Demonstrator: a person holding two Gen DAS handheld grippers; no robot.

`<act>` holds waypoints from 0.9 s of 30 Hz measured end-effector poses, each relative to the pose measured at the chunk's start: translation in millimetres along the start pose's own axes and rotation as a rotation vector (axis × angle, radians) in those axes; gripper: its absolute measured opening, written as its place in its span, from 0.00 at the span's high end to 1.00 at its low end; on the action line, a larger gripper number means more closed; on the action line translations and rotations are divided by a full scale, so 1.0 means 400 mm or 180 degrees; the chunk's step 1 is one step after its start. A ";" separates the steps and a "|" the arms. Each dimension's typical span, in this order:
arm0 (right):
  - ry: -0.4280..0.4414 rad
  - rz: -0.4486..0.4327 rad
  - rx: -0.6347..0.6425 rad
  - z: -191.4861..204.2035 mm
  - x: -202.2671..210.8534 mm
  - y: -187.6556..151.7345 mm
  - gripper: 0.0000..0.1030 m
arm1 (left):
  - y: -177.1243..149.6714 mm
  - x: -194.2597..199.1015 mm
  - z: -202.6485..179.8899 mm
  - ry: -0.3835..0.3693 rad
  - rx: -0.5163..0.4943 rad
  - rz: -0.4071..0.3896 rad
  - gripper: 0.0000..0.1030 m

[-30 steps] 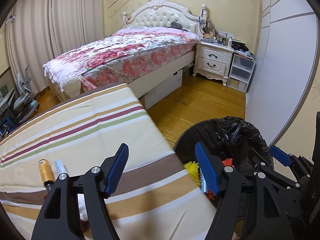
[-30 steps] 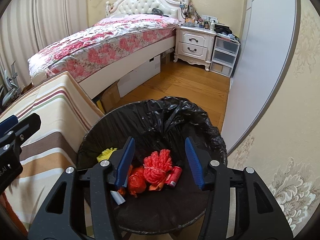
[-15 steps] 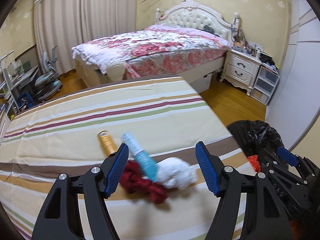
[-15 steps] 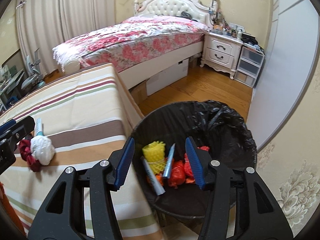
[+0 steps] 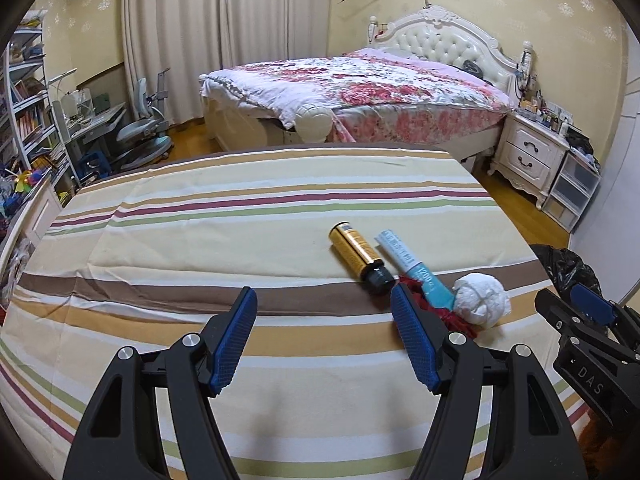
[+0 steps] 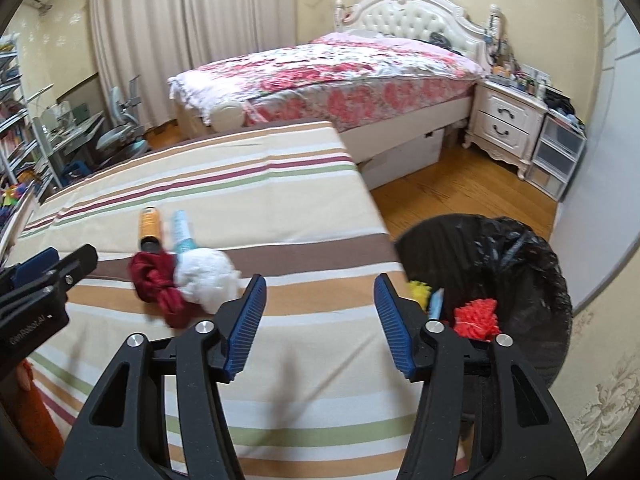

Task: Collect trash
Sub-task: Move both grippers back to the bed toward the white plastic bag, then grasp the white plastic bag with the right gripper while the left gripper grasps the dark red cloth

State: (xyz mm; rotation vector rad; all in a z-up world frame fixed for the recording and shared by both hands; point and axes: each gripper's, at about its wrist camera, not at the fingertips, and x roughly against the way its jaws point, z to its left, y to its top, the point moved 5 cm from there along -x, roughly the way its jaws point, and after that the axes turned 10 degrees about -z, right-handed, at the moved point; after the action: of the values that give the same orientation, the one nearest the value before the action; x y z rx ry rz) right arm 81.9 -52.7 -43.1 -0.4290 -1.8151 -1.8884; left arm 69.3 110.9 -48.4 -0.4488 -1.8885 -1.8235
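On the striped tablecloth lie an amber bottle, a light-blue tube, a dark red rag and a white crumpled wad. They also show in the right wrist view: bottle, tube, rag, wad. My left gripper is open and empty, left of the pile. My right gripper is open and empty over the table's right edge. A bin with a black bag holds red, yellow and blue trash.
The bin stands on the wooden floor right of the table, by a grey wall panel. A flowered bed and white nightstand are beyond. A desk, chair and shelves stand at the left.
Both grippers have swung left from over the bin toward the table. The pile of trash has come into view and now sits right of the left gripper. Both stayed open.
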 end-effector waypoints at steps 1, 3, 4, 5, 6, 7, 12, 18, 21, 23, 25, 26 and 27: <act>0.0039 -0.0002 0.0037 0.018 -0.002 0.004 0.43 | -0.003 0.001 0.015 0.0033 0.0016 0.0002 0.34; 0.0097 -0.0005 0.0095 0.050 -0.008 0.009 0.43 | -0.009 0.002 0.038 0.0074 0.0046 0.0011 0.34; 0.0131 0.0002 0.0122 0.067 -0.013 0.011 0.43 | -0.012 0.001 0.049 0.0095 0.0067 0.0018 0.34; 0.0161 0.0014 0.0140 0.080 -0.019 0.013 0.43 | -0.015 0.000 0.059 0.0114 0.0089 0.0027 0.34; 0.0188 0.0027 0.0156 0.091 -0.023 0.013 0.42 | -0.019 0.000 0.065 0.0128 0.0107 0.0032 0.35; 0.0215 0.0049 0.0179 0.103 -0.031 0.013 0.42 | -0.022 -0.001 0.074 0.0144 0.0127 0.0040 0.34; 0.0209 0.0177 0.0257 0.136 -0.068 -0.004 0.42 | -0.036 0.001 0.102 0.0174 0.0172 0.0061 0.34; 0.0315 0.0343 0.0187 0.144 -0.086 -0.020 0.58 | -0.041 -0.004 0.112 0.0156 0.0214 0.0089 0.34; 0.0353 0.0349 0.0180 0.140 -0.083 -0.019 0.67 | -0.043 -0.005 0.100 0.0118 0.0216 0.0109 0.35; 0.0328 0.0319 0.0186 0.130 -0.074 -0.017 0.68 | -0.043 -0.008 0.089 0.0081 0.0215 0.0120 0.34; 0.0287 0.0279 0.0168 0.115 -0.065 -0.014 0.68 | -0.043 -0.008 0.072 0.0038 0.0193 0.0127 0.34; 0.0264 0.0263 0.0152 0.104 -0.059 -0.013 0.68 | -0.044 -0.008 0.064 0.0019 0.0178 0.0128 0.34; 0.0247 0.0254 0.0140 0.096 -0.057 -0.013 0.68 | -0.044 -0.009 0.053 -0.0002 0.0158 0.0130 0.34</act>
State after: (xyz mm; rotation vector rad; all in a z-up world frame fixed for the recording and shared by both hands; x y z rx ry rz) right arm 94.3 -11.7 -57.0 -0.4014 -1.7595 -1.7835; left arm 60.3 131.3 -65.2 -0.4672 -1.9066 -1.7466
